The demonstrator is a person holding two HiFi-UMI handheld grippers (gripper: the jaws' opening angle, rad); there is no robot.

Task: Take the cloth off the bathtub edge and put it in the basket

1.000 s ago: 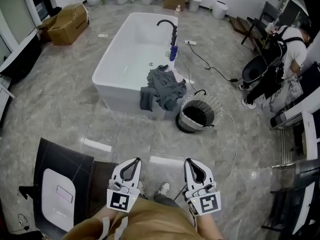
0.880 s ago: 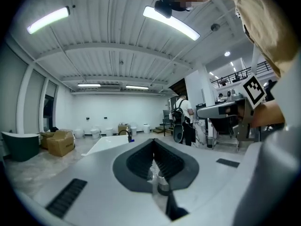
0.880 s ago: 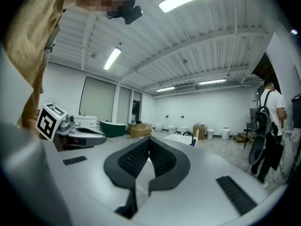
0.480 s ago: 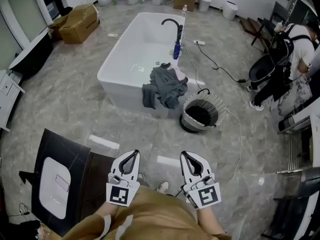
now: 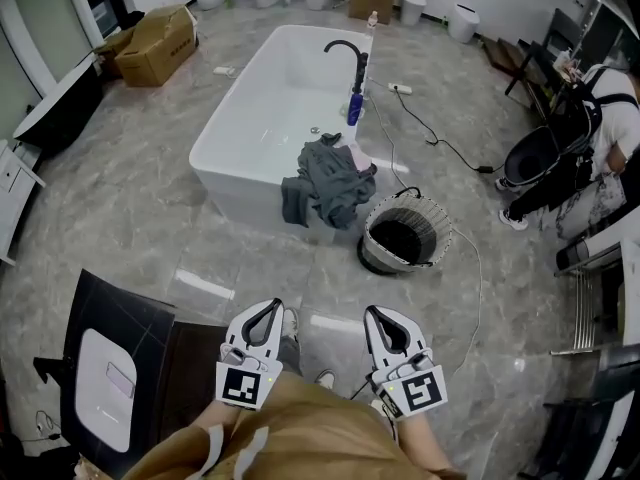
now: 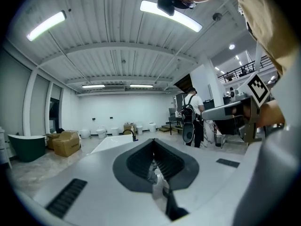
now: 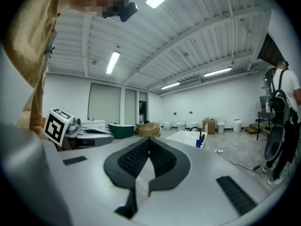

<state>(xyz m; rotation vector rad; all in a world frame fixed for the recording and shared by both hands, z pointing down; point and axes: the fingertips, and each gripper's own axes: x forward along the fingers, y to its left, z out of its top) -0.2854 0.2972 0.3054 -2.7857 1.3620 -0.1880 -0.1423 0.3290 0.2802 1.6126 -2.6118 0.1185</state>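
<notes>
You hold your left hand-held gripper (image 5: pixel 268 310) and right hand-held gripper (image 5: pixel 376 315) low, both pressed together and empty, with the grey cloth (image 5: pixel 325 180) draped over the bathtub (image 5: pixel 238 196) edge at 12 o'clock and the basket (image 5: pixel 376 242) just beside it at 1 o'clock.

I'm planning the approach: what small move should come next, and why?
Probably step closer to the bathtub: the grey cloth draped over its edge, beside the basket, lies far ahead of the left gripper and right gripper, both near the body with jaws shut and empty.
</notes>
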